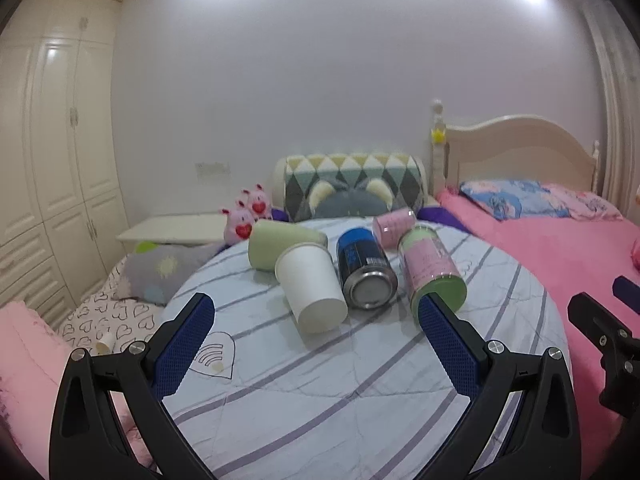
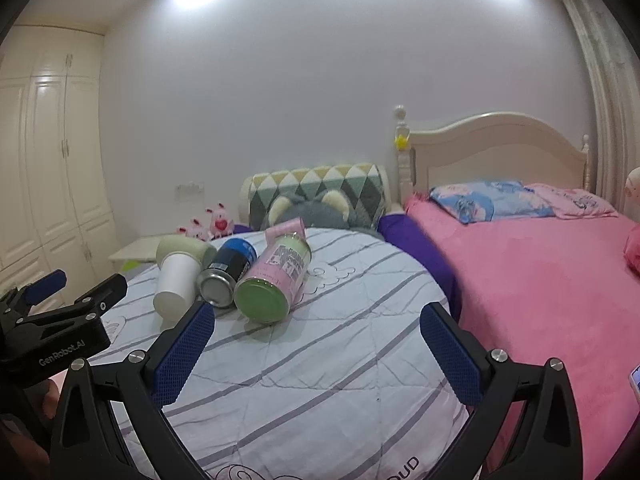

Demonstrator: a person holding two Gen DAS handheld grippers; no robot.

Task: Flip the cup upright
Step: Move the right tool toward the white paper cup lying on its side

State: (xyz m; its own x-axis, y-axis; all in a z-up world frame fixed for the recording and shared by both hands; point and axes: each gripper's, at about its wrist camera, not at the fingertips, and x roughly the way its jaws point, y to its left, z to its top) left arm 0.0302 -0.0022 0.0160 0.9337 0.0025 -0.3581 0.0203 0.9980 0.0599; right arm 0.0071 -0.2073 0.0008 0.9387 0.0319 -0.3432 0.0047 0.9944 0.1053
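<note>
A white paper cup [image 1: 310, 288] lies on its side on the striped round table, its base toward me; it also shows in the right wrist view [image 2: 176, 280]. A pale green cup [image 1: 282, 245] lies on its side behind it, seen too in the right wrist view [image 2: 186, 251]. My left gripper [image 1: 316, 322] is open and empty, just in front of the white cup. My right gripper [image 2: 318, 326] is open and empty, to the right of the cups above the cloth.
A blue can [image 1: 365, 266], a pink-and-green can [image 1: 432, 270] and a small pink cup [image 1: 394, 222] also lie on the table [image 1: 320, 392]. A pink bed [image 2: 540, 280] is at right, a wardrobe [image 1: 52, 168] at left, and plush toys [image 1: 246, 218] and a cushion [image 1: 352, 184] behind.
</note>
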